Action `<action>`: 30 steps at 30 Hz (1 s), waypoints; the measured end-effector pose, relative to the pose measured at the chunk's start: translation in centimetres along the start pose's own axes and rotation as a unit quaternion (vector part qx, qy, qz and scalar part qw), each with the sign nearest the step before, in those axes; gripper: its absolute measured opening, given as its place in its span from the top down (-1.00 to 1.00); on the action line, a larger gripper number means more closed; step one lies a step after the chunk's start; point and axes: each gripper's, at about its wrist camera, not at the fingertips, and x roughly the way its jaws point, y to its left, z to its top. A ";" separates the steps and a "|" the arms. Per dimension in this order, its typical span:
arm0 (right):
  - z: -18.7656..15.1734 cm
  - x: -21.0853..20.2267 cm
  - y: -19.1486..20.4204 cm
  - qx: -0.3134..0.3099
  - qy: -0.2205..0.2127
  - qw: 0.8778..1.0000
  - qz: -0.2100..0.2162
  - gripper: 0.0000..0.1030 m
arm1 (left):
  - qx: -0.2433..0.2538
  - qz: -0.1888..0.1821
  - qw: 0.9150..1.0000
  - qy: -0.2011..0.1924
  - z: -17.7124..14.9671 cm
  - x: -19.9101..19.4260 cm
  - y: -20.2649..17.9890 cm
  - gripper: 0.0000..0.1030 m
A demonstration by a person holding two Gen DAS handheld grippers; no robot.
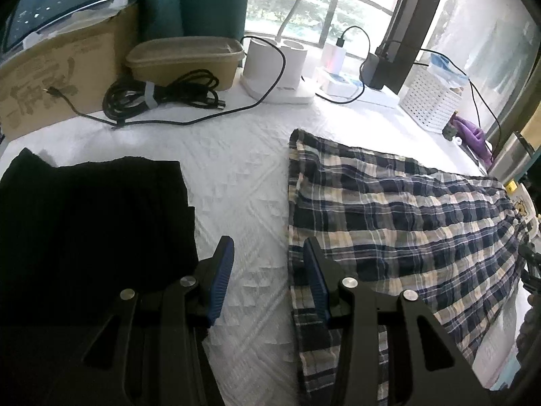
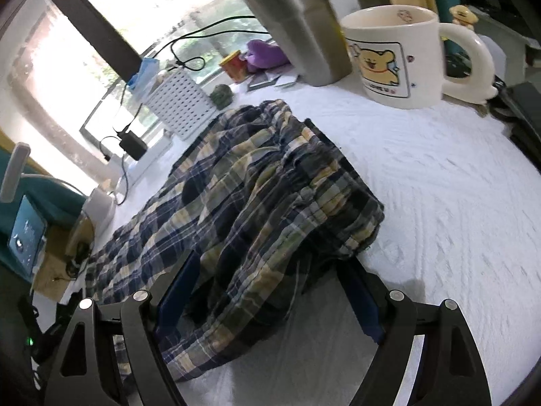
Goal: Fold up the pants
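your left gripper (image 1: 268,253) stands half spread, holding nothing, one finger at the edge of the plaid pants (image 1: 389,223). your right gripper (image 2: 267,291) is spread wide around a bunched fold of them, pads not pressing. the pants lie rumpled on the white cover (image 1: 236,169); beyond them stand a mug (image 2: 392,57) and steel tumbler (image 2: 297,27). pinch only the top layer, i judge, and the fold skews; drag toward the mug and it may tip.
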 end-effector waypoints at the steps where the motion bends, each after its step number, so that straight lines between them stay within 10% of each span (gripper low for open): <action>1: -0.2 -0.2 0.1 0.000 0.001 1.000 -0.008 -0.64 | 0.002 -0.004 1.000 0.001 0.1 0.1 0.1 0.18; 11: -0.2 -0.2 -0.5 0.009 -0.035 0.999 -0.036 -0.80 | 0.029 -0.023 0.999 0.006 1.2 1.0 0.3 0.18; 23: 3.4 4.1 0.8 0.001 -0.016 0.996 0.086 -0.77 | -0.005 0.011 1.000 -0.017 0.6 -1.0 0.6 0.18; 25: 3.7 4.8 1.0 -0.004 -0.010 0.995 0.099 -0.52 | -0.009 0.015 1.000 -0.018 0.3 -1.4 0.1 0.18; 27: 3.9 5.6 0.9 0.001 0.003 0.994 0.108 0.21 | -0.008 0.020 1.000 -0.020 0.1 -1.8 -0.6 0.18; 30: 4.1 6.1 0.6 0.006 0.010 0.992 0.124 0.35 | -0.003 0.028 0.999 -0.022 0.1 -2.3 -1.5 0.18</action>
